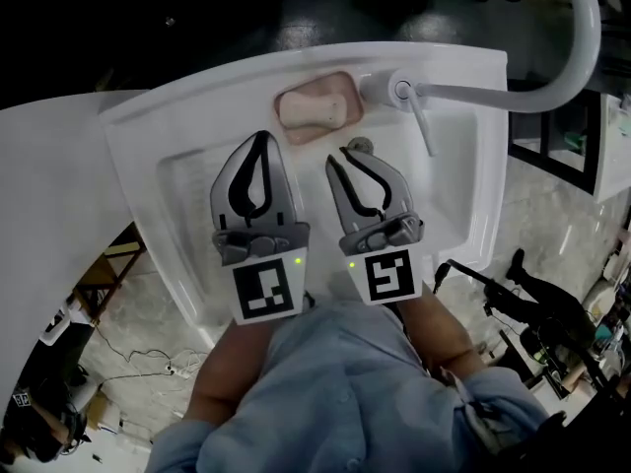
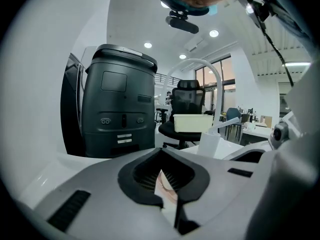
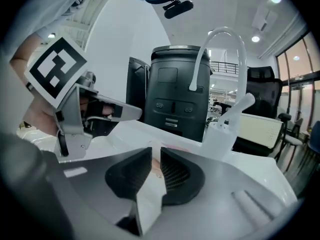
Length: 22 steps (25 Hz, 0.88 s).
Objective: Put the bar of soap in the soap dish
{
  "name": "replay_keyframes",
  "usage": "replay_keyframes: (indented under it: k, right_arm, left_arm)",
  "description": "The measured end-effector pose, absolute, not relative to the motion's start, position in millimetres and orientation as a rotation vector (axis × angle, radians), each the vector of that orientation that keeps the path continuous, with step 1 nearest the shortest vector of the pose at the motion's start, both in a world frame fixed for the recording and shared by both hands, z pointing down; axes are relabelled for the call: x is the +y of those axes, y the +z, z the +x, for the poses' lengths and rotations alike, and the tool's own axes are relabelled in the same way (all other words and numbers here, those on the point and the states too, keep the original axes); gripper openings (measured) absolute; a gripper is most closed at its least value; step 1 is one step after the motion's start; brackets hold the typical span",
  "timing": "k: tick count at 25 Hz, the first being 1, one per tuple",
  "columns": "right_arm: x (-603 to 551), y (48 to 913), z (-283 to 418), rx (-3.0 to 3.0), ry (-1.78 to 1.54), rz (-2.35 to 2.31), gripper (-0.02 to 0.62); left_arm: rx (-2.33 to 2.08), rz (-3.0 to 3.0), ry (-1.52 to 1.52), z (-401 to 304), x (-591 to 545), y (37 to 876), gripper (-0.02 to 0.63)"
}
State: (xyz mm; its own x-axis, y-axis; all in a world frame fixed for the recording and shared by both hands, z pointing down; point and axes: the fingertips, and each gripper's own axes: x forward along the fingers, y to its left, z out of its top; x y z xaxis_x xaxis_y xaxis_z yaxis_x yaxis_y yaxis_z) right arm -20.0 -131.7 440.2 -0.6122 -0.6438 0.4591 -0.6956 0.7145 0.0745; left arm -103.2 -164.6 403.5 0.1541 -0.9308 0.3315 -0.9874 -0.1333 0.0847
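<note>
A pale pink bar of soap (image 1: 314, 107) lies in the moulded soap dish (image 1: 347, 83) on the back rim of the white sink (image 1: 463, 200). Both grippers hover over the basin, in front of the dish and apart from it. My left gripper (image 1: 261, 136) points at the soap with its fingertips together and nothing held; in the left gripper view (image 2: 161, 156) a sliver of pink soap (image 2: 167, 187) shows past its jaws. To its right, my right gripper (image 1: 340, 153) (image 3: 155, 151) has a narrow gap between its jaws and nothing in it.
A white faucet (image 1: 557, 72) arches over the sink's right side from a base (image 1: 399, 90) beside the dish, and a lever (image 1: 422, 126) points into the basin. A dark machine (image 3: 172, 91) stands beyond the sink. Cables and floor lie below.
</note>
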Motion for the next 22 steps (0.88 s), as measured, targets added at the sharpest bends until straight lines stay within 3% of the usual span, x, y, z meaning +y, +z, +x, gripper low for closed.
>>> replay_keyframes:
  k: [4,13,22]
  right_arm:
    - [-133.8,447.8,-17.5,-2.447,0.195,1.057,0.002]
    - [-120.1,512.7,-26.3,-2.359,0.354,0.907,0.003]
    - [-142.1,525.3,-37.7,-2.299,0.404,0.904,0.003]
  left_arm:
    - [-1.85,2.163,0.288,-102.6,-164.2,401.8,0.005]
    - [-1.843,2.155,0.273,-103.3,-168.8,405.1,0.005]
    - [-1.831,2.13,0.27,-115.9,-169.1,413.0,0.005]
